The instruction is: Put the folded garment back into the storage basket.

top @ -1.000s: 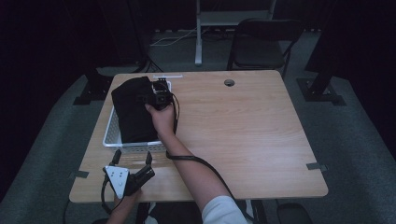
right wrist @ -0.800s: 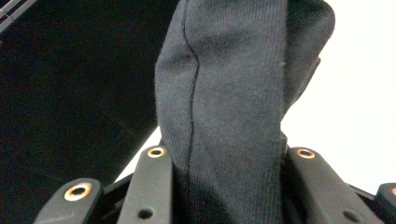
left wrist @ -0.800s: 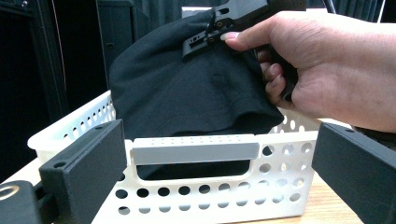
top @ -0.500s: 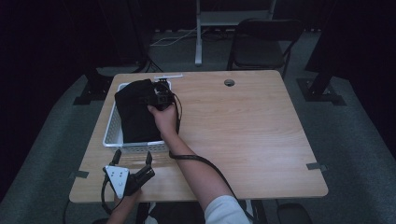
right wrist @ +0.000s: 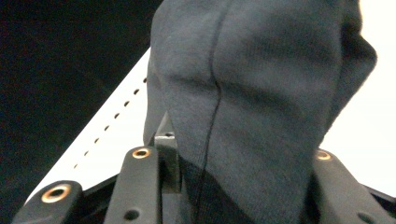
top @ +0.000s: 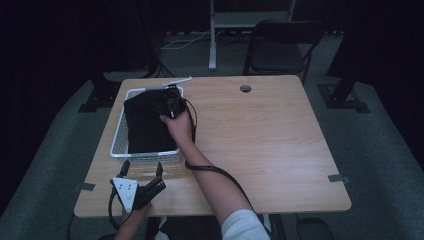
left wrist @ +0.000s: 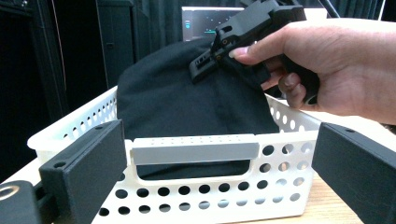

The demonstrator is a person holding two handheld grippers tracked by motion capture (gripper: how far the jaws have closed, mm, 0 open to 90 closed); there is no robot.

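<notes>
On the wooden table [top: 280, 145], toward its left edge, stands a white perforated basket [top: 120, 135] that serves as the container for a black garment [top: 145, 125], a soft knitted piece with a visible seam. The garment lies bundled inside the basket and rises above its rim, heaped rather than folded flat, probably because one part of it is being held up from above. The right gripper [top: 167, 102] reaches over the far end of the basket, the person's right hand [top: 179, 125] wrapped round its handle, and in the right gripper view the dark cloth [right wrist: 261, 107] runs down between the two jaws. Those jaws have just been opening a little, with the cloth between them; they stand narrow, and whether their pads still press on the cloth I cannot tell from these pictures, so this looks like a release of the garment into the basket, or a re-grip. The left gripper [top: 142, 172] rests low on the table just in front of the basket's near wall [left wrist: 205, 186], jaws spread wide with nothing between them, seemingly parked there ready to steady the basket or take hold of the cloth when needed.
</notes>
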